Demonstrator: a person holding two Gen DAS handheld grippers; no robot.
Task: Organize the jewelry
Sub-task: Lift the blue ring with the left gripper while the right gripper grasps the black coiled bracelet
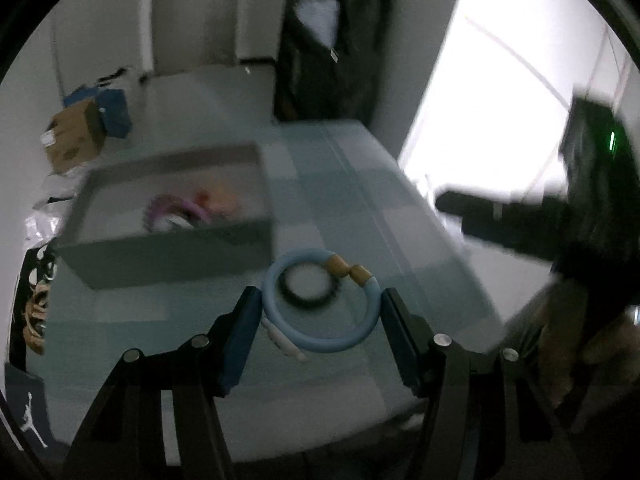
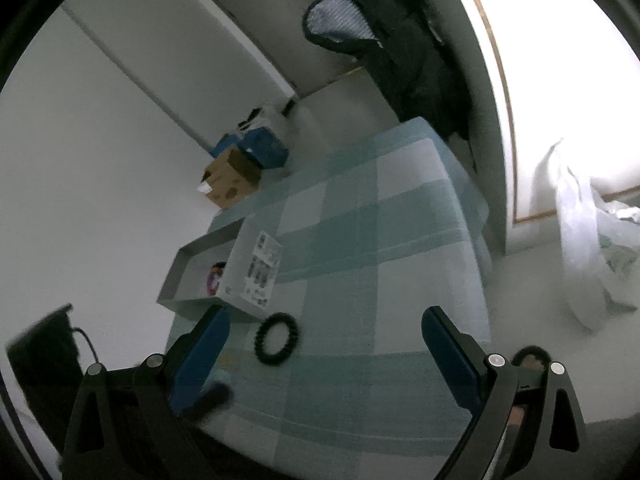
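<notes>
On the checked bed (image 2: pixel 380 240) sits the grey box (image 1: pixel 168 256) (purple jewelry inside), beside it a black bracelet (image 2: pixel 276 338). My left gripper (image 1: pixel 318 316) clamps its fingers on the blue bangle (image 1: pixel 320 304); my right gripper (image 2: pixel 326 340) fingers stand apart, empty.

The left gripper (image 1: pixel 320 300) clamps a pale blue ring bracelet with two wooden beads (image 1: pixel 320 340) between its blue pads, above a black beaded bracelet (image 1: pixel 289 292) on the checked teal cloth (image 1: pixel 352 200), near a grey open box (image 1: pixel 168 256)
</notes>
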